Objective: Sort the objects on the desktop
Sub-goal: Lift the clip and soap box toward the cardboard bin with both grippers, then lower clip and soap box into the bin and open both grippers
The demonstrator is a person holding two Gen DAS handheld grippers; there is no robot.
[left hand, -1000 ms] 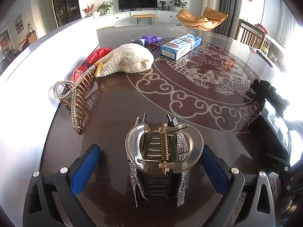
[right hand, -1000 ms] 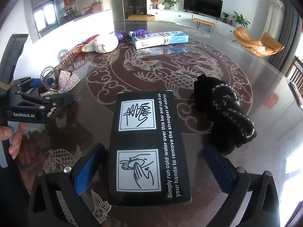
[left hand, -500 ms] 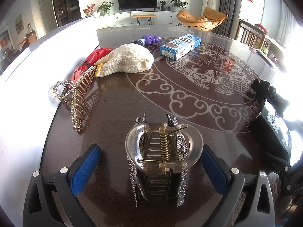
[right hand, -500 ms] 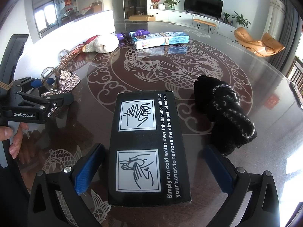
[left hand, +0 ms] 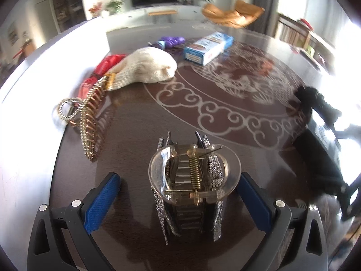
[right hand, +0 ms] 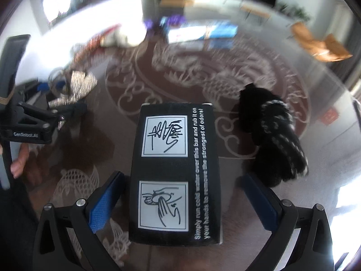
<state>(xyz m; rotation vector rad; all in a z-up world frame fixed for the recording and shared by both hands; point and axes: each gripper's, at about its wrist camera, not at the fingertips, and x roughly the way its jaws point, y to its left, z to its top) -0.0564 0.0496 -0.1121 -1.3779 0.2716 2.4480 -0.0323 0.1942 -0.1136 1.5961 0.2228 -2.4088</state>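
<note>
Dark patterned worktop (left hand: 203, 117) with sorting items; both grippers spread wide, nothing gripped.

Black carton (right hand: 174, 174) printed with hand-washing diagrams lies flat between the right gripper (right hand: 180, 201) jaws, blue pads clear of its sides. Black knitted bundle (right hand: 274, 135) with white flecks sits just right of the carton. Cream knitted pouch (left hand: 144, 67) lies far left, a red packet (left hand: 106, 64) behind it; blue-and-white box (left hand: 208, 47) farther back, beside a purple item (left hand: 171, 40). Rhinestone hair claw (left hand: 191, 185) with clear handles and brass spring stands between the left gripper (left hand: 178, 194) jaws, untouched by either pad. Gold toothed hair claw (left hand: 88, 119) lies on its side to the left.
</note>
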